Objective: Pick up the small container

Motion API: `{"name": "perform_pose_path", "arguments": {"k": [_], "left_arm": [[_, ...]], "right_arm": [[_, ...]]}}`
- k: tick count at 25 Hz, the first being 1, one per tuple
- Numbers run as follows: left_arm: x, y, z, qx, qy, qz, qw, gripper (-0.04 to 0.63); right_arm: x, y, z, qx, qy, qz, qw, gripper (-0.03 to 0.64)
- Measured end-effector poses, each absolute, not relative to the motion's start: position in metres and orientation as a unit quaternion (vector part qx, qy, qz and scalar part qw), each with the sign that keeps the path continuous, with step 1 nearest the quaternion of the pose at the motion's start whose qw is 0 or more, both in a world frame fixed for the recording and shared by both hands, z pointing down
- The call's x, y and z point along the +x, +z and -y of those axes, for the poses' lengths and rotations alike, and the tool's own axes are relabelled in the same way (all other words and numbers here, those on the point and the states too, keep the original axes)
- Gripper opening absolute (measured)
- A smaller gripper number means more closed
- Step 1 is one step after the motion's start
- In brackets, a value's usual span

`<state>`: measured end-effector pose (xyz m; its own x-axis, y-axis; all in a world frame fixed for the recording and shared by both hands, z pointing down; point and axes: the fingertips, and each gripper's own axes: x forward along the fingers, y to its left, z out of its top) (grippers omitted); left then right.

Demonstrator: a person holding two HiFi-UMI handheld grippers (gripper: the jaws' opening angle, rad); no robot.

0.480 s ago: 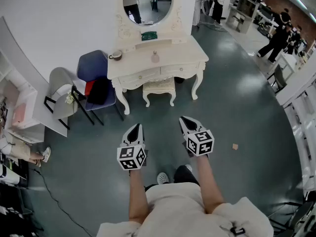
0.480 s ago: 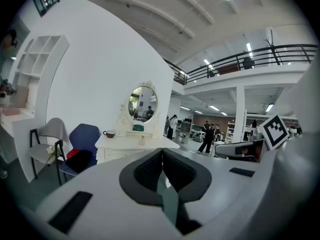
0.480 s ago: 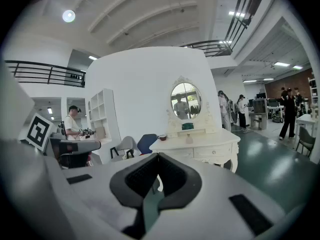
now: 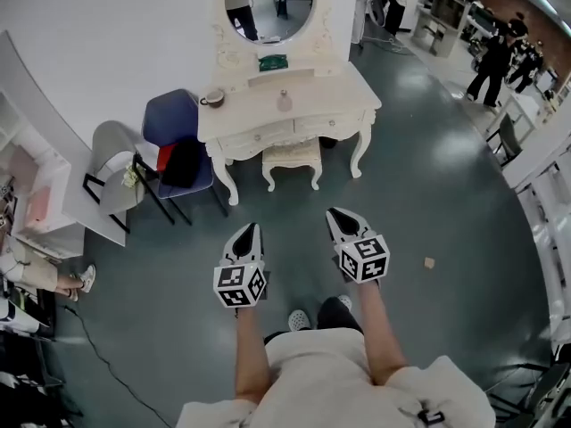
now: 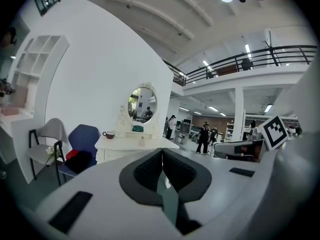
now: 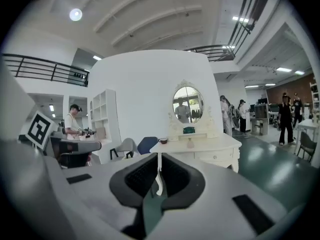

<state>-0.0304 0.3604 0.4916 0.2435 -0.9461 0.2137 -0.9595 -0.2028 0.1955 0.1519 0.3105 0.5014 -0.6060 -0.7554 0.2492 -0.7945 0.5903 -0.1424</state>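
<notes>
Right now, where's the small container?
In the head view, the small container stands at the middle of the white dressing table's top, below the oval mirror, with the cup to its left near the table's corner.

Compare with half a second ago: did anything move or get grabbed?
Barely. The table sits slightly lower in the head view, so the camera probably edged toward it. Nothing grabbed. Left gripper and right gripper remain shut, empty, side by side.
</notes>
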Motion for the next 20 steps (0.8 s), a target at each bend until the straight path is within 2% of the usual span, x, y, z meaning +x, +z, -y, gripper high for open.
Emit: {"name": "perform_pose_path", "arguments": {"k": [2,4,9,15,18,20], "left_arm": [[-0.033,0.490,-0.359,0.775,0.023,0.615,0.143,0.028],[-0.037,0.488,-0.358,0.775,0.022,0.616,0.142,0.028],[-0.052,0.485,-0.352,0.772,0.021,0.620,0.138,0.028],[-0.063,0.487,-0.352,0.765,0.022,0.627,0.145,0.028],[-0.062,0.490,-0.348,0.766,0.020,0.625,0.148,0.028],[-0.064,0.493,-0.342,0.766,0.022,0.625,0.148,0.028]], "right_arm": [[0.149,0.499,-0.308,0.433,0.128,0.889,0.071,0.022],[0.145,0.500,-0.305,0.431,0.131,0.890,0.071,0.094],[0.135,0.507,-0.297,0.432,0.151,0.886,0.069,0.160],[0.132,0.512,-0.291,0.438,0.162,0.882,0.070,0.171],[0.130,0.516,-0.287,0.436,0.159,0.882,0.081,0.232],[0.126,0.516,-0.280,0.432,0.156,0.885,0.080,0.236]]}}
